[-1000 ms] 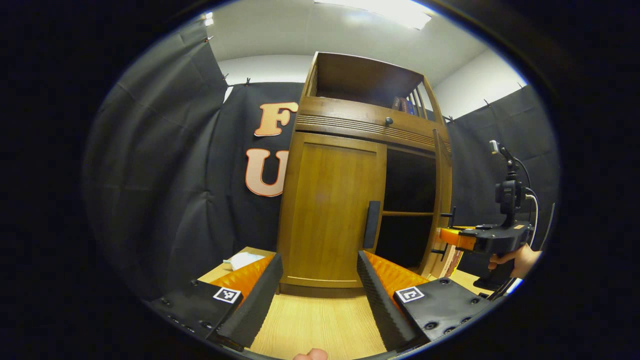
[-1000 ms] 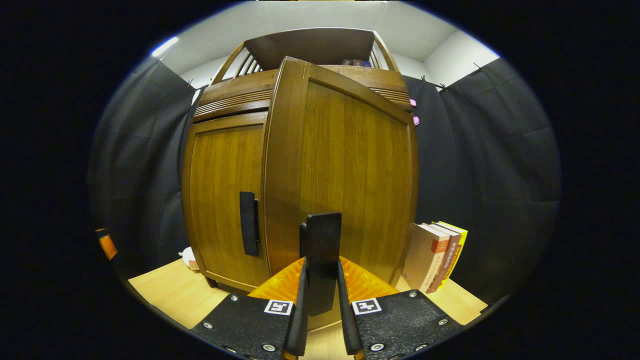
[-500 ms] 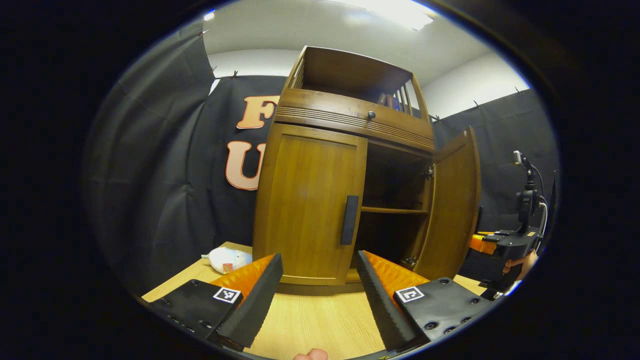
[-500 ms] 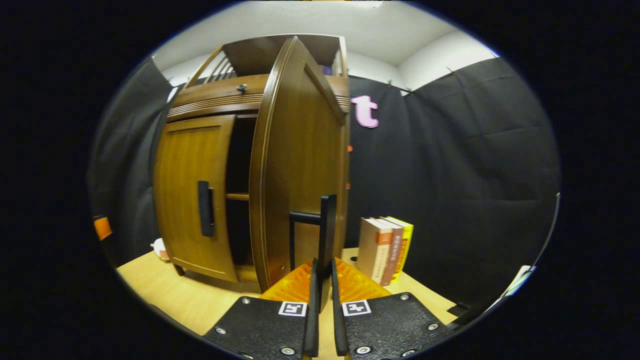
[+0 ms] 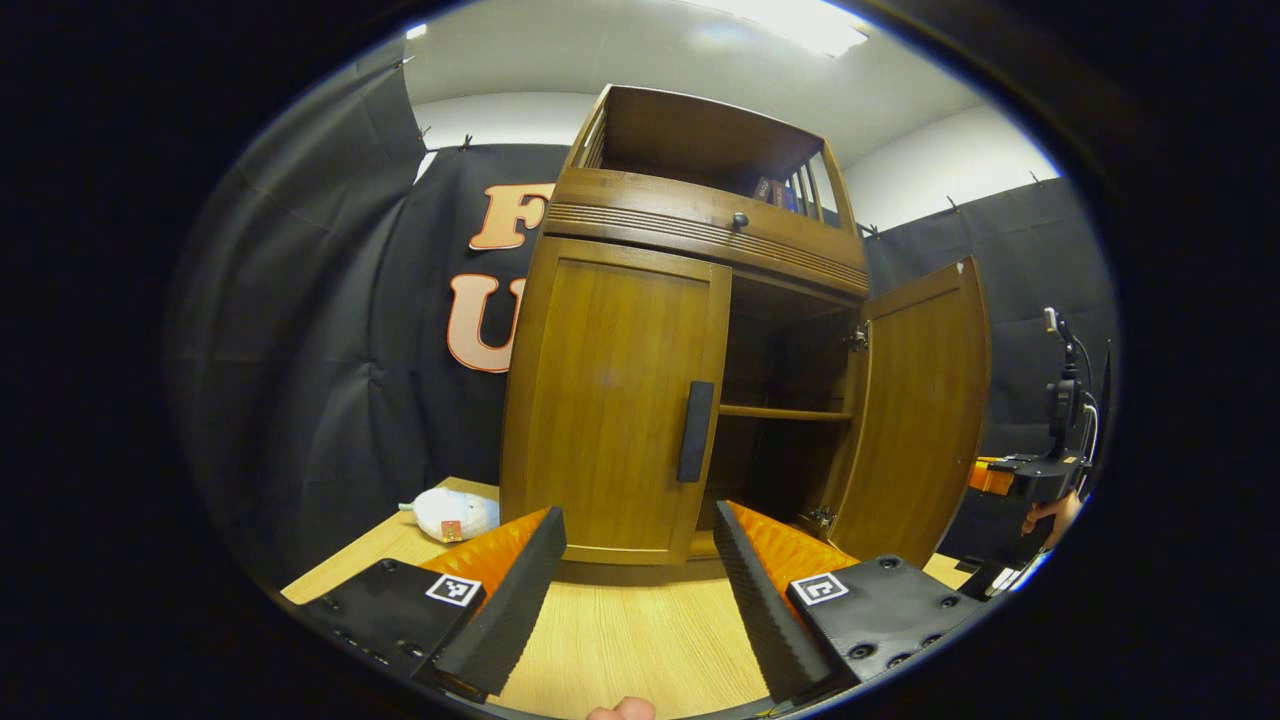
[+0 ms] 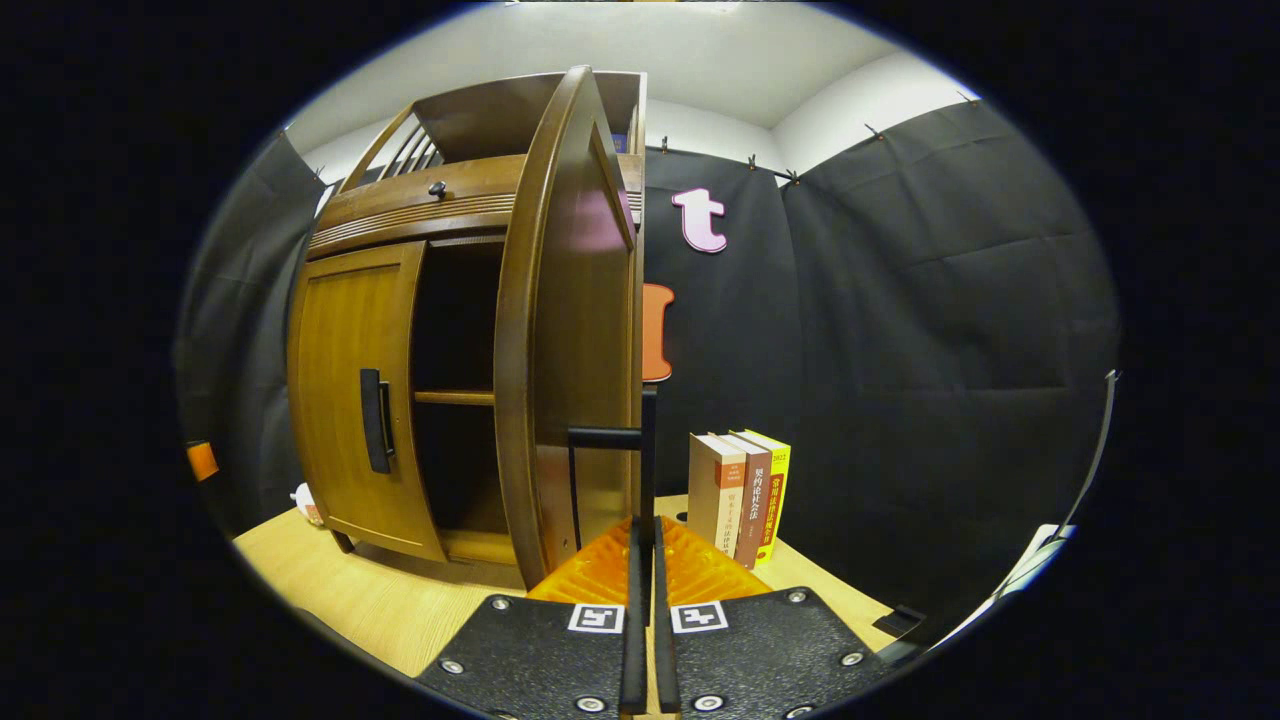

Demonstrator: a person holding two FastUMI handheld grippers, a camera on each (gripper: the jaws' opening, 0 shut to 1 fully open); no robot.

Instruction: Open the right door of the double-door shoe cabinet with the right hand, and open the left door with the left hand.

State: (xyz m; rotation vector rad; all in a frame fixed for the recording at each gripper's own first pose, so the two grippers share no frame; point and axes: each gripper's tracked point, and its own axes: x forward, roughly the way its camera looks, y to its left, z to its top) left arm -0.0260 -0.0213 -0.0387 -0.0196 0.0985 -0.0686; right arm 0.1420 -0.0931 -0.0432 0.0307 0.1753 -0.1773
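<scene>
The right tongs [image 6: 645, 560] are pressed together on the thin edge of the right door's handle [image 6: 647, 450], which rises straight up from between their tips. The right door [image 6: 560, 330] stands swung wide open, edge-on just ahead of these tongs and slightly to their left. Past it the cabinet [image 6: 400, 210] shows a dark inside with one shelf [image 6: 455, 397]. The left door [image 6: 350, 380] is shut, farther to the left of the tongs, its dark handle [image 6: 374, 420] untouched.

The left tongs [image 5: 635, 560] are spread wide and hold nothing. They hang over the wooden worktop [image 5: 620, 640], short of the cabinet [image 5: 700, 210]. The closed left door [image 5: 610, 400] is straight ahead of them, and its handle [image 5: 696, 431] lies above the gap, apart from both fingers.

The left gripper view also takes in the open right door [image 5: 920, 410] from its inner face, ahead and to the right. Beyond it are the right tongs' body [image 5: 1020, 475] and the hand [image 5: 1052, 512] holding it. A small white soft toy [image 5: 455, 513] lies on the worktop to the left.

The right gripper view adds a row of upright books [image 6: 738, 495] on the worktop [image 6: 350, 590], just right of the tongs.
</scene>
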